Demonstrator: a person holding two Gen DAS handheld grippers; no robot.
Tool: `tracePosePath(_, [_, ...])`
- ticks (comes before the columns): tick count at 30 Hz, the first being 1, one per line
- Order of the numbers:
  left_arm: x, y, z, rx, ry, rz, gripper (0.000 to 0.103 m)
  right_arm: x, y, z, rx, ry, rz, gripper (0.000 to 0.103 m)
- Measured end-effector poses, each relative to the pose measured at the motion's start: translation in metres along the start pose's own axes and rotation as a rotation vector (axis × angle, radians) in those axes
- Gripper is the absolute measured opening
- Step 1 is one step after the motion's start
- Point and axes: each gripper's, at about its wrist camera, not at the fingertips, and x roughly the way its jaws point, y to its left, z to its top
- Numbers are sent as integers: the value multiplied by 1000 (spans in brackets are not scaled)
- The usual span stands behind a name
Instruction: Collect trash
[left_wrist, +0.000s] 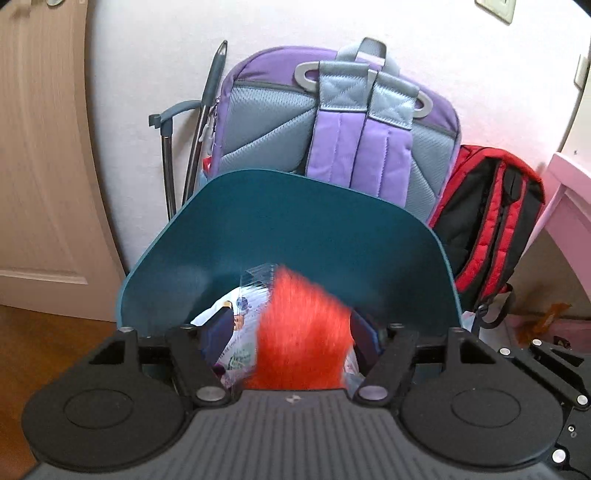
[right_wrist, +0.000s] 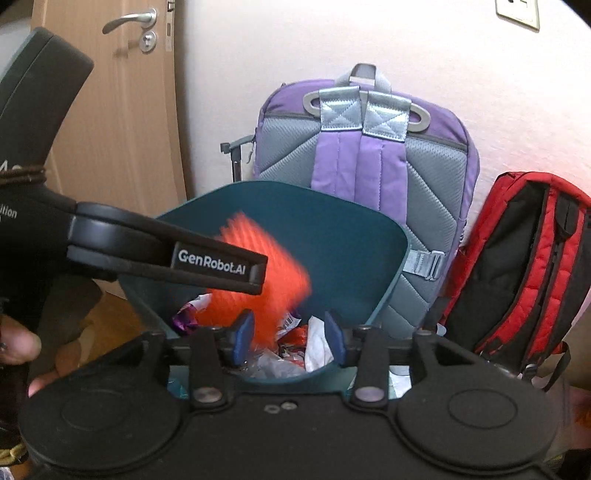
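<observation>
Two grippers over the teal bin (right_wrist: 332, 236) | right gripper (right_wrist: 290, 334) jaws spread, holding nothing | left gripper (left_wrist: 291, 332) jaws spread, touching-or-apart from orange wrapper (left_wrist: 299, 332) unclear, blurred | trash (right_wrist: 295, 350) in bin, partly hidden | purple backpack (left_wrist: 332, 122) far, red backpack (left_wrist: 491, 218) right, door (right_wrist: 122, 110) left.

Orange object (left_wrist: 303, 332) motion-blurred, identity unclear; hides left fingers; bin (left_wrist: 295, 229) bottom hidden.
</observation>
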Motion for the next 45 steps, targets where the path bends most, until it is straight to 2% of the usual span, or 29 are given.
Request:
tracePosePath(6, [-32, -7, -8, 20, -43, -7, 76, -28, -4, -5, 9, -31, 5, 45])
tracePosePath(14, [-88, -16, -25, 52, -106, -28, 76, -82, -5, -10, 39, -85, 9, 47])
tracePosePath(20, [-137, -24, -45, 89, -171, -34, 76, -131, -2, -17, 46, -150, 37, 48])
tracePosePath(23, [-160, -27, -58, 99, -198, -45, 84, -154, 0, -23, 48, -185, 44, 49])
tracePosePath(27, [-188, -30, -77, 115, -229, -51, 84, -182, 3, -34, 48, -226, 38, 49])
tracePosePath(31, [-209, -29, -96, 117, -239, -67, 87, -206, 6, -46, 58, -258, 29, 50])
tracePosePath(33, [-219, -27, -106, 111, -249, -62, 97, -217, 8, -53, 65, -269, 29, 50])
tracePosePath(35, [-229, -24, -116, 107, -267, -57, 101, -227, 11, -59, 69, -281, 28, 51])
tracePosePath(45, [-255, -15, -155, 79, -273, -44, 101, -258, 30, -94, 100, -317, 52, 52])
